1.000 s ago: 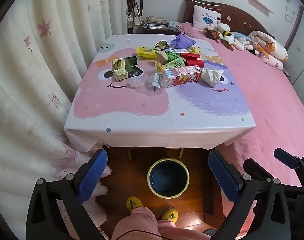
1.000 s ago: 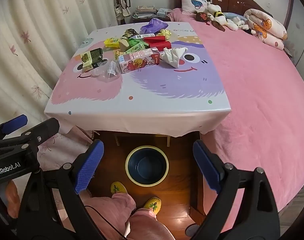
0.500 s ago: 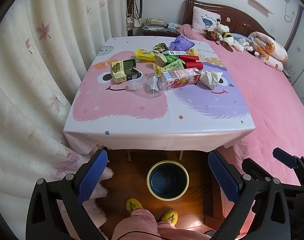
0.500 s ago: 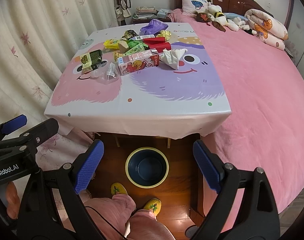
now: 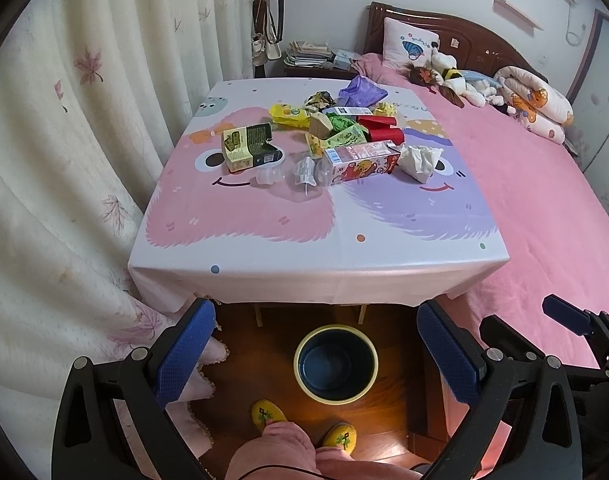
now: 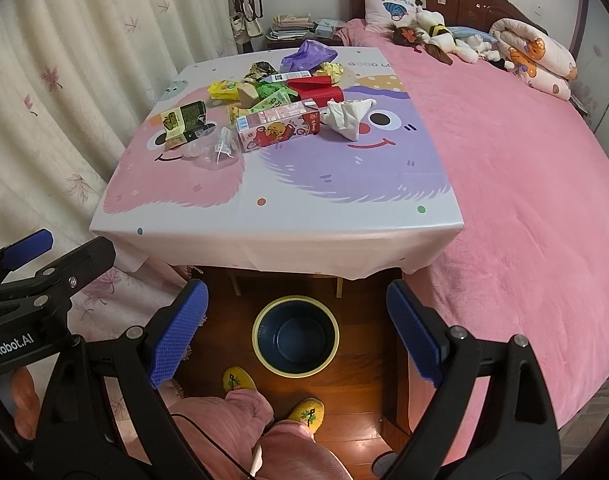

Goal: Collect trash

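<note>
Right wrist view alone shows the left hand-held gripper [image 6: 24, 248] sideways.

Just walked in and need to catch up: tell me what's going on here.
A person holds a pair of tongs in each hand, the left tongs and the right tongs, both open and empty, above a round dark-blue bin with a yellow rim on the wooden floor. Trash waits on the cartoon-print tablecloth: a pink juice carton, a crumpled white tissue, a green and yellow box and wrappers. The bin looks empty; nothing is collected yet.
</note>
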Action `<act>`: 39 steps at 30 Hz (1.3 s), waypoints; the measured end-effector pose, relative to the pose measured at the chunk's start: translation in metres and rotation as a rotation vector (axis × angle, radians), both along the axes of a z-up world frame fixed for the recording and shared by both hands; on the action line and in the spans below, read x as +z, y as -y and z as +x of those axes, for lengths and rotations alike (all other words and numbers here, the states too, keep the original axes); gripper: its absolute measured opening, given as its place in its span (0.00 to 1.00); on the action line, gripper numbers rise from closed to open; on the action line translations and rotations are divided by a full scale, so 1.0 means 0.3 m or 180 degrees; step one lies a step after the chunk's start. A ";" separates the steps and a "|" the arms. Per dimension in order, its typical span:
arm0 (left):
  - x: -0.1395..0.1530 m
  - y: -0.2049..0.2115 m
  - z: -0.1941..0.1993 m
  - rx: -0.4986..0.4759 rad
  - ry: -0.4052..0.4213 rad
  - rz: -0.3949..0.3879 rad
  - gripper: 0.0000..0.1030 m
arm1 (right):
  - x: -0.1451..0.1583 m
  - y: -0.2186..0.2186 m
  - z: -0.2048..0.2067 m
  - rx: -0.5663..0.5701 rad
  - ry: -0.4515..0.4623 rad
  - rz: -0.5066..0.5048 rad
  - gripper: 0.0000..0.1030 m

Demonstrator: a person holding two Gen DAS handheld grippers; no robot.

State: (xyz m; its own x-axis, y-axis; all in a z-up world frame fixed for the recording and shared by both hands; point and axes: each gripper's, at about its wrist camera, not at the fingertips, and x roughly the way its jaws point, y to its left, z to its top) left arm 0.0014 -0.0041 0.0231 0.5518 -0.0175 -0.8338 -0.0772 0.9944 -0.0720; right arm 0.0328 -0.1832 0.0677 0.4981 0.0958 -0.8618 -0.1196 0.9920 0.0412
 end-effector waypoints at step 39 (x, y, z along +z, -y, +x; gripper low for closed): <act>-0.009 0.000 -0.013 0.0009 0.0002 -0.0022 1.00 | 0.019 -0.006 0.013 -0.0011 -0.0005 0.0023 0.87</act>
State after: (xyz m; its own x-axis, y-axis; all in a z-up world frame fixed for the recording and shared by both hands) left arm -0.0025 -0.0042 0.0202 0.5524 -0.0219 -0.8333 -0.0799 0.9937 -0.0791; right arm 0.0365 -0.1814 0.0734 0.4972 0.1002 -0.8618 -0.1160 0.9921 0.0484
